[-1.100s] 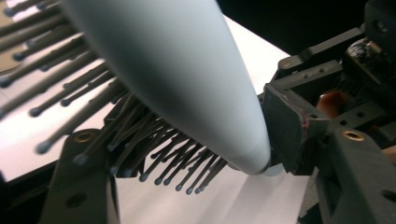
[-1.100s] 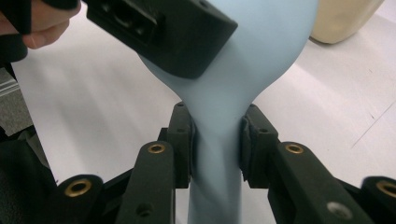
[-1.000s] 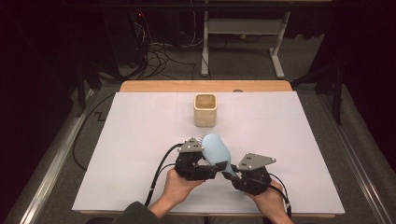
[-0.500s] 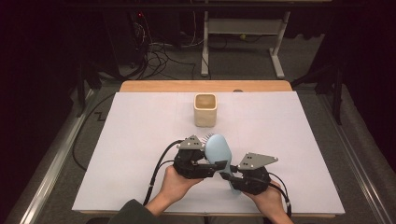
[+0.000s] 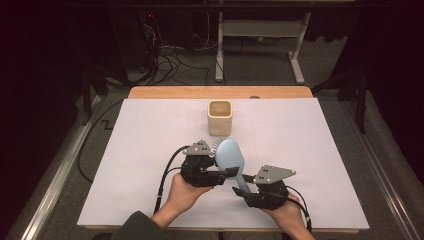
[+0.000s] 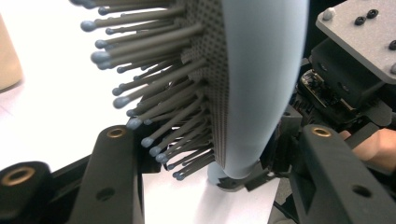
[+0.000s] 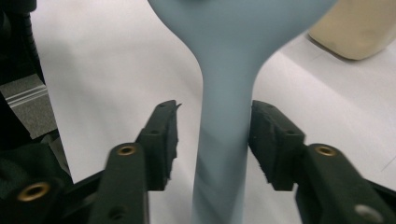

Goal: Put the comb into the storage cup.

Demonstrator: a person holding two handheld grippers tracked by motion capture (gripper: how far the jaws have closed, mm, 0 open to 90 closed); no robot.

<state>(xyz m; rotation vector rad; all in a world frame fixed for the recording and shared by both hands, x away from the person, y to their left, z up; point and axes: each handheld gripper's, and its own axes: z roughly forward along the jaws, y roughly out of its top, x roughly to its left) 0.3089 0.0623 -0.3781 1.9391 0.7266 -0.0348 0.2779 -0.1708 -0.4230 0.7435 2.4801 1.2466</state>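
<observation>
In the high view I hold a pale blue plastic hairbrush with grey bristles (image 5: 230, 157) above the near middle of the white-covered table (image 5: 125, 165), between my two grippers. My left gripper (image 5: 220, 175) is at the left side of the brush and reaches toward the neck where the oval head meets the handle; my right gripper (image 5: 245, 192) is at the lower end of the handle, near the table's front edge. The head of the brush points away from me, toward a small cream square cup (image 5: 220, 117) that stands farther back on the table, well apart from the brush. In the left gripper view the brush head (image 6: 261, 84) stands on its edge between my two black jaws, with the bristles (image 6: 154, 98) pointing to the left and the smooth blue back to the right. The jaws are wide here and I cannot tell if they touch the brush. Behind the brush I see my right gripper (image 6: 327, 88) with its grey plate. In the right gripper view the blue handle (image 7: 226, 140) runs up between my jaws. The right pad seems to be just at the handle, but a gap stays between the left pad and the handle, so this gripper is a little open around it. The cream cup (image 7: 359, 28) shows at the upper right.
</observation>
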